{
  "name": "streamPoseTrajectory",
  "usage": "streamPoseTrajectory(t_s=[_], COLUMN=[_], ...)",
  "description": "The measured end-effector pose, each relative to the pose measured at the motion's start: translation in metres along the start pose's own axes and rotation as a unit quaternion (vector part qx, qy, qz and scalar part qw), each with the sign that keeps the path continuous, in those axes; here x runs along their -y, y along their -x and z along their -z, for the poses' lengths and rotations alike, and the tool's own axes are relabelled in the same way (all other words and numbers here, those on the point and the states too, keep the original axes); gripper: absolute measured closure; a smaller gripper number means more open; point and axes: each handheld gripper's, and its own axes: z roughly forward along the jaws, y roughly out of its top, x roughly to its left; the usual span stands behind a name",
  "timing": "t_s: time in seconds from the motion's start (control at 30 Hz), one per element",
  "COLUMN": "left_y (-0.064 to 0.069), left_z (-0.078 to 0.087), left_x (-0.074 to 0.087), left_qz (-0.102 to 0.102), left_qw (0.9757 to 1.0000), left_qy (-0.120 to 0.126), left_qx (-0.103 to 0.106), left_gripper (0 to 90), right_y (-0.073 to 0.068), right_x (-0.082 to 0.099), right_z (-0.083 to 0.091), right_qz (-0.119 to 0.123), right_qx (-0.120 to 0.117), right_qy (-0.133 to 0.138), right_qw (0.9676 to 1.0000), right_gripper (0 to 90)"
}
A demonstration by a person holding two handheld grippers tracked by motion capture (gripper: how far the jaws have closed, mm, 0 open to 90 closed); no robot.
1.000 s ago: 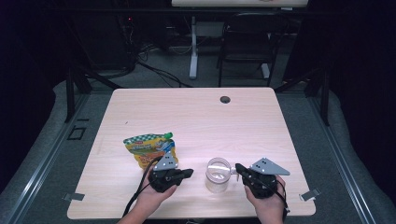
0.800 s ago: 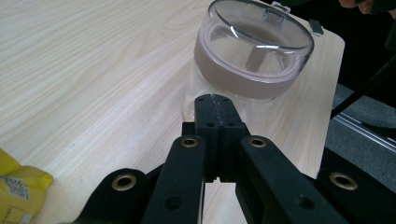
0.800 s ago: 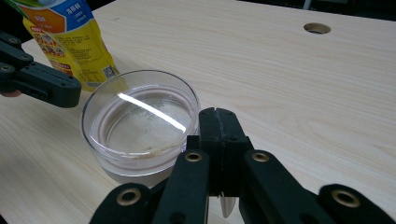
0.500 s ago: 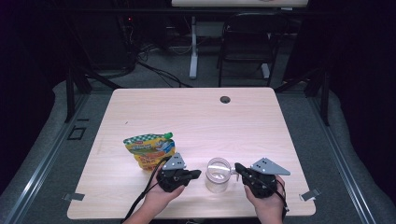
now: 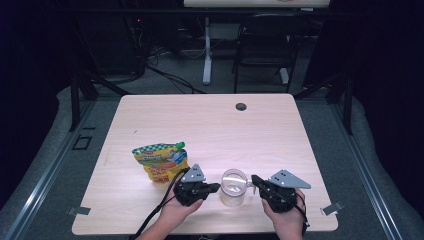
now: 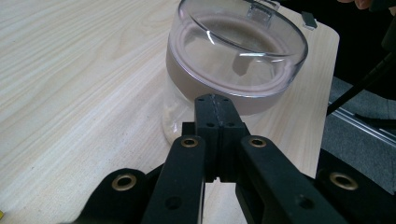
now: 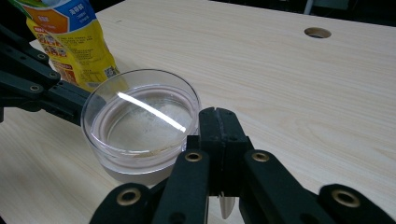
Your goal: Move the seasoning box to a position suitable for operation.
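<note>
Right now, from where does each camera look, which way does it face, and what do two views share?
High view: above the person's side, looking forward and down on the table; forearms, left gripper, right gripper.
Left gripper view: rides the left gripper, facing the lidded clear jar; shut jaws.
Right gripper view: rides the right gripper, facing the jar and yellow pouch.
All views share the jar.

Right gripper sits with its black jaws pressed together, tips right against the near rim of the clear jar. Beyond the jar, the left gripper comes in beside the yellow pouch; far across the table, a round hole.
</note>
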Motion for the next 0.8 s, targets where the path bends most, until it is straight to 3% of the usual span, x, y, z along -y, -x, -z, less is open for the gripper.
streamPoseTrajectory(t_s=[0.8], left_y=[0.0051], left_z=[0.0033], left_x=[-0.009], left_qz=[-0.01], left_qw=[0.9999], left_qy=[0.007], left_qx=[0.003], left_gripper=[90.0], right_y=[-0.0007], right_x=[0.0011], right_z=[0.001], right_qz=[0.001], right_qx=[-0.004], right_qy=[-0.001], right_qw=[1.0], right_gripper=[89.4])
